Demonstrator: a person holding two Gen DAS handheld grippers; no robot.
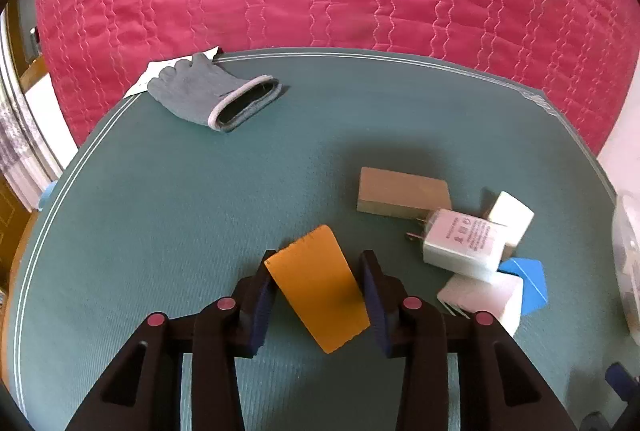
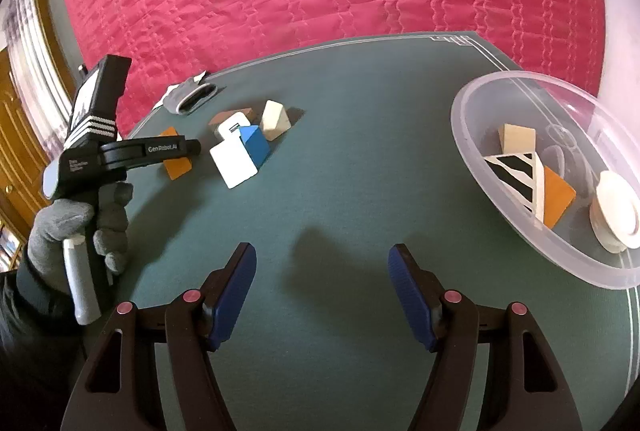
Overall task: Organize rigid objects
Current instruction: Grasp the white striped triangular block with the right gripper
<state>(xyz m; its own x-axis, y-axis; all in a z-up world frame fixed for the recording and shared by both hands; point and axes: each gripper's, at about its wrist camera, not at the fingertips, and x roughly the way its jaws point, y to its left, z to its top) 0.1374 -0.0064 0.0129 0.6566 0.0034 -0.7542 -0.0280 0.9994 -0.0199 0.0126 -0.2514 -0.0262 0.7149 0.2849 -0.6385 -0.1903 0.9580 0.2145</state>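
White lettering reading "GenRobot.AI" stands on the black arm of the handheld left gripper (image 2: 176, 151); small pale print on its black body is too blurred to read, as are the grey lines on the white plastic plug adapter (image 1: 464, 243)

An orange block (image 1: 318, 287), flat and slab-like, is seen lying skewed on the green mat. At about two o'clock from it a cluster is gathered: a tan wooden block (image 1: 402, 193), a white plug adapter (image 1: 464, 243) (prongs turned toward the tan block), a cream block (image 1: 512, 217), a blue house-shaped block (image 1: 528, 283) and a white box (image 1: 486, 297). At three o'clock in the right wrist view, a clear plastic tub (image 2: 520, 231) is set, containing a black-and-white striped piece (image 2: 516, 177), an orange wedge (image 2: 558, 197), a cream block and a white disc (image 2: 614, 217).
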